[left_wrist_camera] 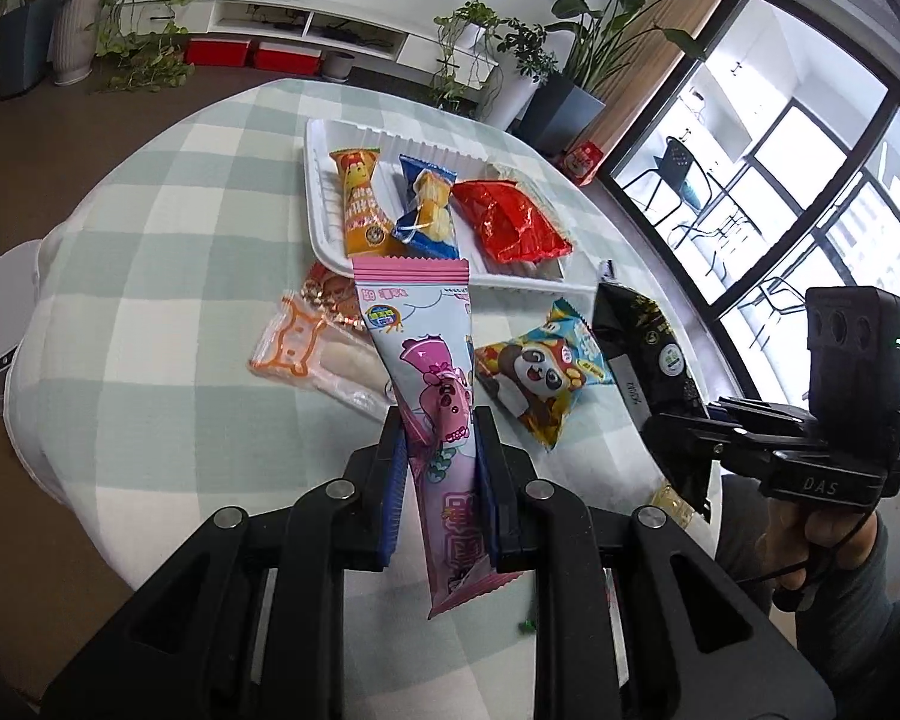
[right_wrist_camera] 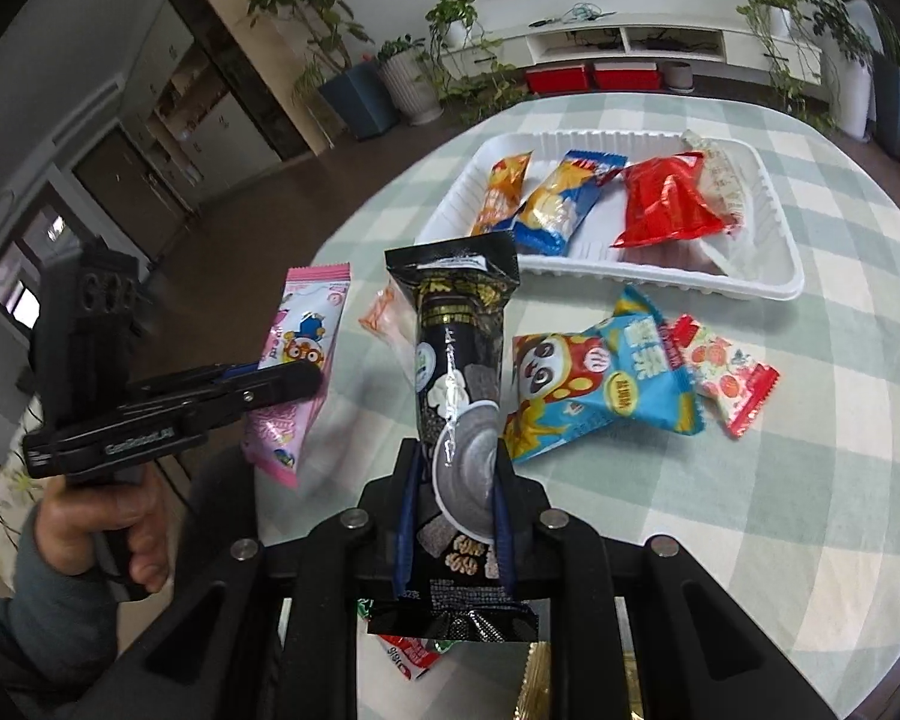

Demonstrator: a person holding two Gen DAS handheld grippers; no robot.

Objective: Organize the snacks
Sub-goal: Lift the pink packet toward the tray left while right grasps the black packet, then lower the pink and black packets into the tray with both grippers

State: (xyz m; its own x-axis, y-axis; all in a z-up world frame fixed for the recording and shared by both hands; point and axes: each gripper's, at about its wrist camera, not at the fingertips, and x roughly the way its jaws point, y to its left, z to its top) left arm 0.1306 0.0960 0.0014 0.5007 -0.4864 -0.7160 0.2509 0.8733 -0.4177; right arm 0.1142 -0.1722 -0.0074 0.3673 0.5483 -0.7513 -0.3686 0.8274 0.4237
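carrying two packets at once, both are held clear of the table, and the step in hand is judged to be setting them into the white tray (right_wrist_camera: 774, 282). the left gripper (left_wrist_camera: 441, 420) is clamped on the pink packet (left_wrist_camera: 417, 324) about its middle, so that the long upper part stands up and the tail hangs below the fingers. the right gripper (right_wrist_camera: 453, 456) is clamped on the black packet (right_wrist_camera: 459, 348) low on its body, the top rising toward the tray's near rim.

the tray lies on the far part of the checked cloth (right_wrist_camera: 810, 480), and an orange packet (right_wrist_camera: 501, 192), a blue packet (right_wrist_camera: 555, 204) and a red packet (right_wrist_camera: 669, 204) already lie side by side in it; a pale packet is half hidden at the red one's far side. free floor is seen at the tray's near right part (and a narrow strip at its left edge), so the packets are best laid there, flat and parallel to the others, one at a time. each should be lowered until its body rests before the jaws are parted; a release from height may let a long packet tip over the rim.

the panda packet (right_wrist_camera: 594, 384) and strawberry packet (right_wrist_camera: 729, 378) are left on the cloth, near the tray, apart from it.
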